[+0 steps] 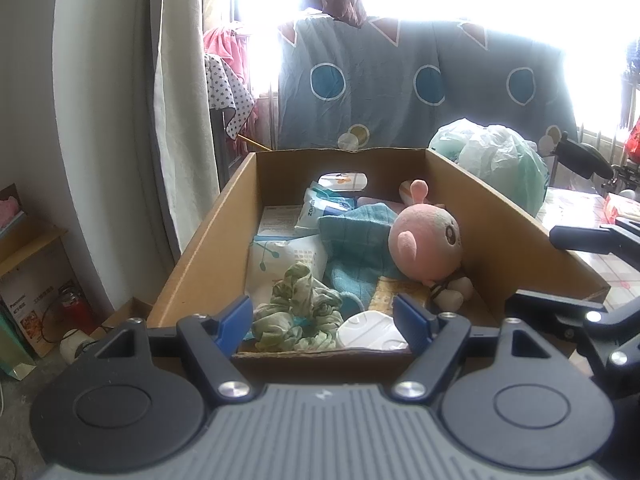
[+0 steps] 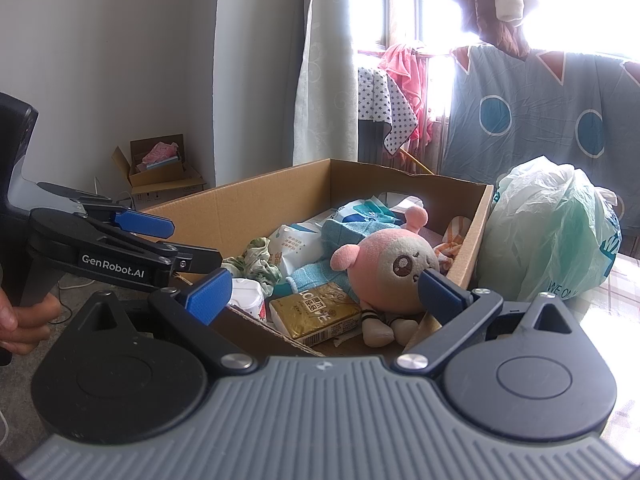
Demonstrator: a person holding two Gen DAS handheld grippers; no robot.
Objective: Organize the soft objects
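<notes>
A cardboard box (image 1: pixel 208 240) (image 2: pixel 256 204) holds a pink plush toy (image 1: pixel 428 240) (image 2: pixel 388 268) lying on a light blue knitted cloth (image 1: pixel 356 240) (image 2: pixel 320 268). A crumpled green cloth (image 1: pixel 300 312) (image 2: pixel 258 260) lies at the box's near left. White wipe packs (image 1: pixel 288 256) (image 2: pixel 296 246), a gold packet (image 2: pixel 316 314) and a white lid (image 1: pixel 370 330) lie among them. My left gripper (image 1: pixel 325 320) (image 2: pixel 160 240) is open over the box's near edge, with nothing between its fingers. My right gripper (image 2: pixel 322 290) is open at the near right corner, holding nothing.
A full green-white plastic bag (image 1: pixel 500 160) (image 2: pixel 552 228) stands beside the box's far right wall on a checked tablecloth (image 1: pixel 580 208). A dotted blue sheet (image 1: pixel 400 80) and clothes hang at the bright window. Small boxes (image 2: pixel 160 172) sit on the floor at left.
</notes>
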